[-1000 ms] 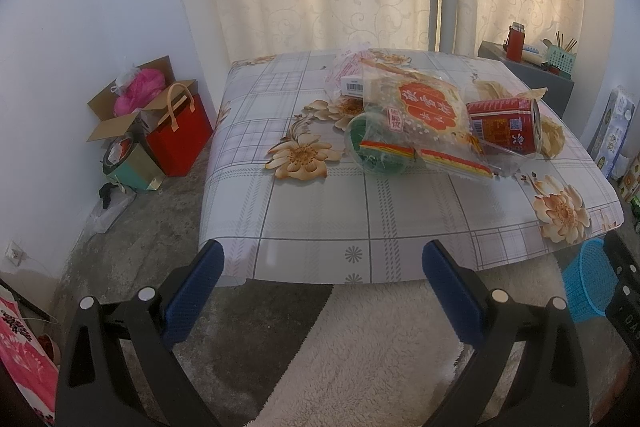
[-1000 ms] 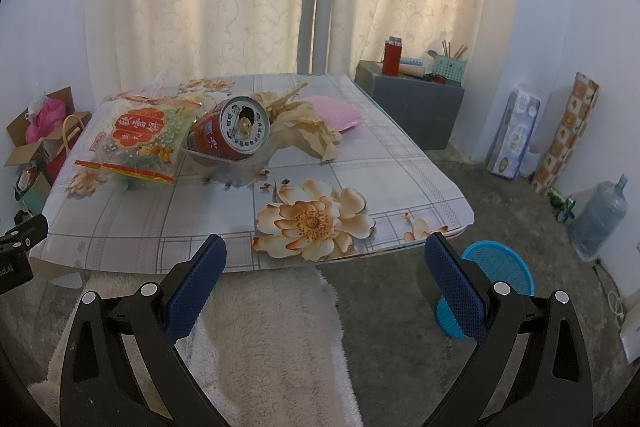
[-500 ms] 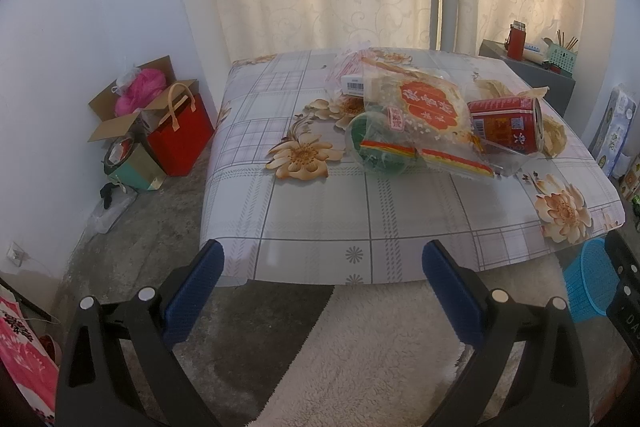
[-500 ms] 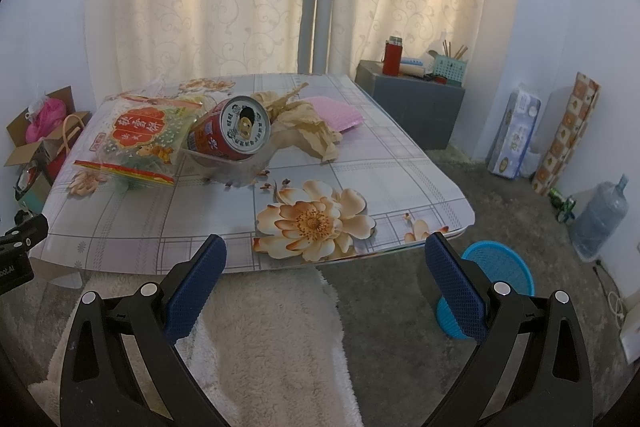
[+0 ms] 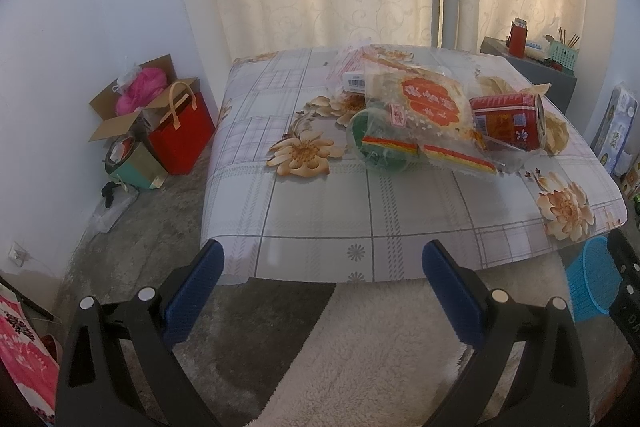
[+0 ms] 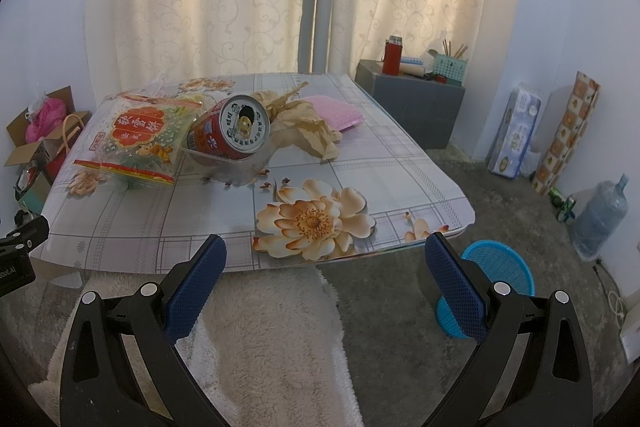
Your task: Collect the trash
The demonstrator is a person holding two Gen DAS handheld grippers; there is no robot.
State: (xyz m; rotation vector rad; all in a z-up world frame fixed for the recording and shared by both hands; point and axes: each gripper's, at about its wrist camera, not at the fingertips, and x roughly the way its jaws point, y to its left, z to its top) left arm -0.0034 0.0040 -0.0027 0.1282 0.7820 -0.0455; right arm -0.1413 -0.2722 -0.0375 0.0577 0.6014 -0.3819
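Nothing moved; both hand-held grippers, left (image 5: 320, 267) and right (image 6: 322, 261), hover agape.

The green item (image 5: 376, 151) lies half hidden under the snack bag (image 5: 424, 107) (its print too small to read)

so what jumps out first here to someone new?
The heap of trash at the far middle of the floral table: a red can on its side, a snack bag left of it, crumpled brown paper right of it. Next, the blue basket on the floor off the table's right corner. Both grippers, left and right, hover open, short of the table.
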